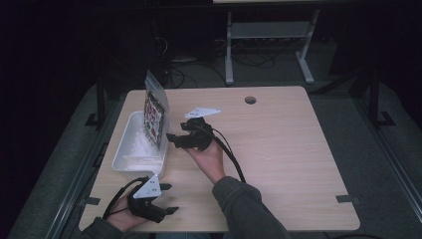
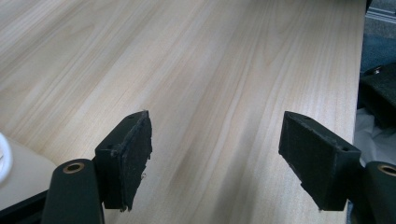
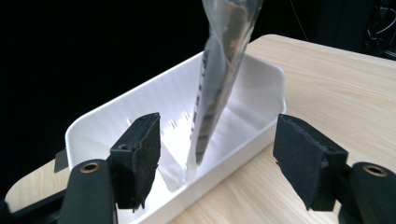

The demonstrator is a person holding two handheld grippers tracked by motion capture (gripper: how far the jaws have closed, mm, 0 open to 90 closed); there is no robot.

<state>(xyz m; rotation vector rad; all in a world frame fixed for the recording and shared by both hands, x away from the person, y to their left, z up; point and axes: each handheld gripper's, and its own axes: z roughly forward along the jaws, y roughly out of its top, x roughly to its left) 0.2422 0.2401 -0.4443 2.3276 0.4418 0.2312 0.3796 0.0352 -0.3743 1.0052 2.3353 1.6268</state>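
Pouch (image 1: 155,118) stands in white bin (image 1: 130,149), right gripper's (image 1: 175,140) fingers spread beside it.

Clear bag (image 3: 219,79): top cut off by the upper edge in the right gripper view; print too blurred to read. White tray (image 1: 130,149): far inner wall hidden behind the bag in the high view. Room beyond the table (image 1: 278,149): too dark to tell.

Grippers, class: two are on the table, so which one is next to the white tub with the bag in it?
The right gripper, beside the white tub holding the upright bag. The left gripper sits open near the table's front edge.
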